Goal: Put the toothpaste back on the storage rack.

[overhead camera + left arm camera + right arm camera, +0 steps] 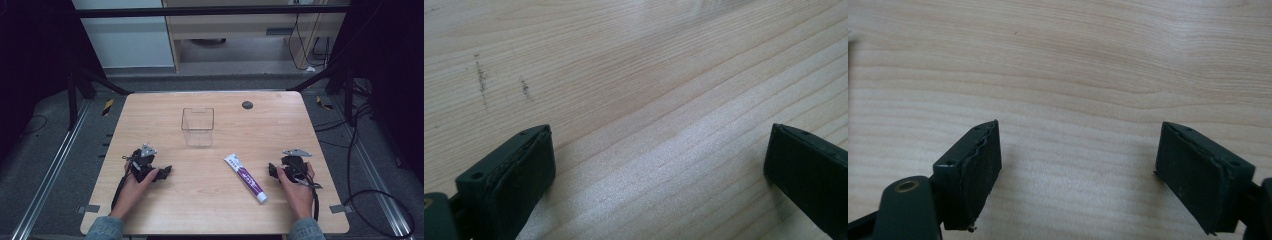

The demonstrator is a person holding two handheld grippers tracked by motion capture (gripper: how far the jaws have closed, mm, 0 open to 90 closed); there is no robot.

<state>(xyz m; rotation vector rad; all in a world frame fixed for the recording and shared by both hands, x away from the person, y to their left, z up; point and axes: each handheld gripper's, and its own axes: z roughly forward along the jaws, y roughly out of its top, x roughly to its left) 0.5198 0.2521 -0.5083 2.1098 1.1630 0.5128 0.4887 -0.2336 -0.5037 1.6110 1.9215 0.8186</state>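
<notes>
A white and purple toothpaste tube lies flat on the wooden table, right of the middle and angled towards the front right. A clear, empty plastic box stands upright behind it, near the table's centre. My left gripper rests low at the front left in a hand. In its own view the left gripper is open over bare wood. My right gripper sits just right of the tube, a short gap away. Seen from its own camera, the right gripper is open with only wood between the jaws.
A small dark round disc sits in the tabletop near the back edge. Faint dark scuff marks show on the wood ahead of the left gripper. Black cables trail over the floor right of the table.
</notes>
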